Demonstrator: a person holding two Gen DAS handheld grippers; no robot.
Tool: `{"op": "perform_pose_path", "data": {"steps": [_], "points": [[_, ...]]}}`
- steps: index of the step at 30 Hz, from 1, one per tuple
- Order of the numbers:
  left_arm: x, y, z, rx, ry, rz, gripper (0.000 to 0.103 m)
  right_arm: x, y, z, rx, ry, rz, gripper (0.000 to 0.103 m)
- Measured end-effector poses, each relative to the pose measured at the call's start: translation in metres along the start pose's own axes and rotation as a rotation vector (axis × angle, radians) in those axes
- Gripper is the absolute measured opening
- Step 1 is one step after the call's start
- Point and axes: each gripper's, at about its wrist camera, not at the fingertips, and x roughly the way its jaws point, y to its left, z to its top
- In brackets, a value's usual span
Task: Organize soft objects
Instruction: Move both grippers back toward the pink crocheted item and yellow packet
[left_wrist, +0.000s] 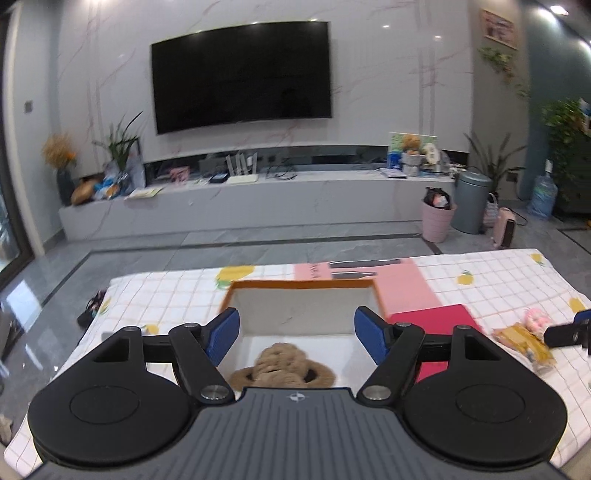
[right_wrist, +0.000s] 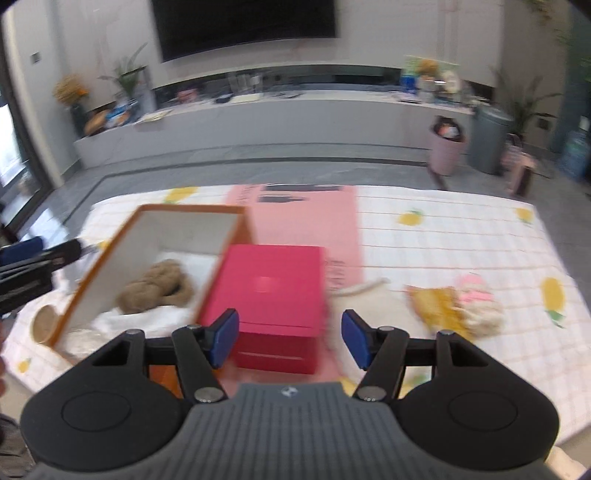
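Two hand-held grippers: left hand-held gripper (left_wrist: 295, 334) hanging spread wide and empty over the orange box (right_wrist: 144, 210); right hand-held gripper (right_wrist: 289, 338) likewise gaping, holding nothing.
Brown plush toy (right_wrist: 155, 286): lying inside the orange box, light and squashy.
Red box (right_wrist: 269, 284): sitting just right of the orange box.
Yellow soft item (right_wrist: 437, 304): waiting on the bench (right_wrist: 461, 229), touching the pink-and-cream plush (right_wrist: 478, 304).
Handling: probably limp, compressible; pinching the bulkiest middle seems best, since edges may slip.

Fuzzy brown plush toy (left_wrist: 282, 363) lies inside a smooth white-lined cardboard box (left_wrist: 303, 306); beside the box, matt checked cloth (left_wrist: 498, 280).
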Motion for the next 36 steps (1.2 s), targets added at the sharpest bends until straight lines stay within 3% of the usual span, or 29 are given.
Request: {"op": "perform_pose_path", "data": {"steps": [8, 13, 17, 20, 23, 30, 33, 36], "points": [[0.012, -0.089, -0.018, 0.171, 0.004, -0.044, 0.087, -0.010, -0.093, -0.026, 0.172, -0.028, -0.116, 0.063], [0.025, -0.130, -0.038, 0.170, 0.040, -0.171, 0.087, -0.008, -0.143, -0.040, 0.303, -0.064, -0.191, 0.064], [0.030, -0.158, -0.057, 0.205, 0.029, -0.236, 0.088, 0.007, -0.163, -0.048, 0.312, -0.068, -0.310, 0.067], [0.037, -0.178, -0.074, 0.259, 0.049, -0.333, 0.088, 0.026, -0.175, -0.052, 0.325, -0.033, -0.253, 0.070], [0.045, -0.194, -0.095, 0.270, 0.050, -0.384, 0.088, 0.049, -0.179, -0.054, 0.314, 0.011, -0.189, 0.070], [0.066, -0.231, -0.132, 0.386, 0.000, -0.397, 0.088, 0.102, -0.185, -0.059, 0.346, 0.047, -0.132, 0.071], [0.076, -0.236, -0.140, 0.365, 0.033, -0.473, 0.088, 0.125, -0.190, -0.058, 0.345, 0.059, -0.144, 0.071], [0.083, -0.246, -0.146, 0.394, 0.038, -0.469, 0.088, 0.142, -0.197, -0.059, 0.376, 0.049, -0.118, 0.071]]}}
